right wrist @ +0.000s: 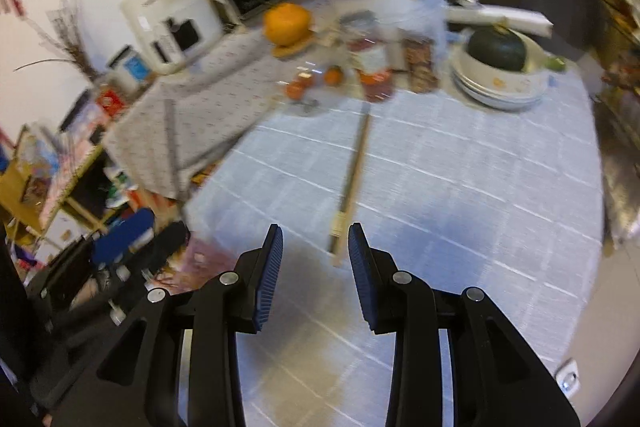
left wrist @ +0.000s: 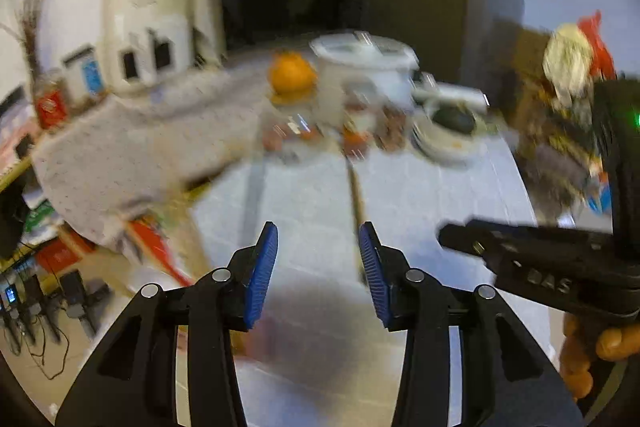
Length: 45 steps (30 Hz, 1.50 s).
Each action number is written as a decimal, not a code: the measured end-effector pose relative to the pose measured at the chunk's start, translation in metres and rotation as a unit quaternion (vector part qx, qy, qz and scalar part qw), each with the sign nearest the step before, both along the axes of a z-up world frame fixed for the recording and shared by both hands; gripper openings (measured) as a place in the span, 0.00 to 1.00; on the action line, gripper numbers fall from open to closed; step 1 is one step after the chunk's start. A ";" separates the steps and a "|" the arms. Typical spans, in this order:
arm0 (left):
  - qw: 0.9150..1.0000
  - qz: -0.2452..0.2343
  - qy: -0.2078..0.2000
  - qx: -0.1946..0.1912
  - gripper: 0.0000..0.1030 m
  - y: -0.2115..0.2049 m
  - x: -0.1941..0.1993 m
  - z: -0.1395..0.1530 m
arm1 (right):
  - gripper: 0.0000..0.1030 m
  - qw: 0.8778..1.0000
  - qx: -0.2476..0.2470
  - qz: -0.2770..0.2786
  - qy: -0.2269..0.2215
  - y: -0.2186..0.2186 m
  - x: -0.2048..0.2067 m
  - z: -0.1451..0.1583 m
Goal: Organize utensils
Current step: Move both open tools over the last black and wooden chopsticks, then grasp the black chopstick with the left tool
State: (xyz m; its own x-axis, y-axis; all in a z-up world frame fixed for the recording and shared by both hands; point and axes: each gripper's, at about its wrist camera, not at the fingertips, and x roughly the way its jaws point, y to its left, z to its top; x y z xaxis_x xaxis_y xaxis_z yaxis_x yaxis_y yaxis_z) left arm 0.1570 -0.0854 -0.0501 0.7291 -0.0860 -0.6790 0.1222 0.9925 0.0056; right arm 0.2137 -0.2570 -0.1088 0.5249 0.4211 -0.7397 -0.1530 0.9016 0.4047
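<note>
The left gripper is seen with jaws parted and empty. Wooden chopsticks are laid on the desk, just ahead of the right gripper, whose released jaws are seemingly lined up for grasping.

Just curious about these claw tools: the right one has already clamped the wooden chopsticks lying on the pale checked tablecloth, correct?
Not clamped. The right wrist view shows the right gripper open, with the wooden chopsticks lying free on the pale checked tablecloth just ahead of its fingertips.
</note>
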 end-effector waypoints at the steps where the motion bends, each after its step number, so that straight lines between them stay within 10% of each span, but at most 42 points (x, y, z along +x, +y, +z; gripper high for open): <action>1: 1.000 -0.007 0.013 0.001 0.40 -0.007 0.004 -0.004 | 0.34 1.000 -0.006 -0.014 0.015 -0.008 0.003 -0.006; 20: 0.977 0.065 0.203 -0.027 0.38 -0.018 0.214 -0.154 | 0.40 0.993 -0.031 -0.072 0.092 -0.053 0.028 -0.049; 26: 0.980 0.035 0.191 -0.037 0.37 -0.021 0.220 -0.161 | 0.40 0.993 -0.030 -0.064 0.096 -0.047 0.034 -0.055; 33: 0.979 -0.022 0.197 -0.038 0.00 -0.048 0.186 -0.163 | 0.40 0.991 -0.032 -0.075 0.105 -0.053 0.036 -0.061; 41: 0.959 -0.061 0.265 -0.074 0.00 -0.068 0.156 -0.159 | 0.40 0.990 -0.040 -0.085 0.109 -0.058 0.036 -0.064; 45: 0.973 -0.024 0.222 -0.066 0.02 -0.059 0.174 -0.139 | 0.40 0.989 -0.043 -0.087 0.108 -0.059 0.037 -0.064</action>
State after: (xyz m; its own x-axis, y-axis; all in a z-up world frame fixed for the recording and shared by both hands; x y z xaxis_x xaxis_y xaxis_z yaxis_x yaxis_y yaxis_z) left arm 0.3307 -0.1439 -0.1887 0.3599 -0.2197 -0.9068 0.1300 0.9742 -0.1845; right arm 0.2511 -0.3160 -0.1730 0.4099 0.2694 -0.8714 0.0894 0.9389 0.3323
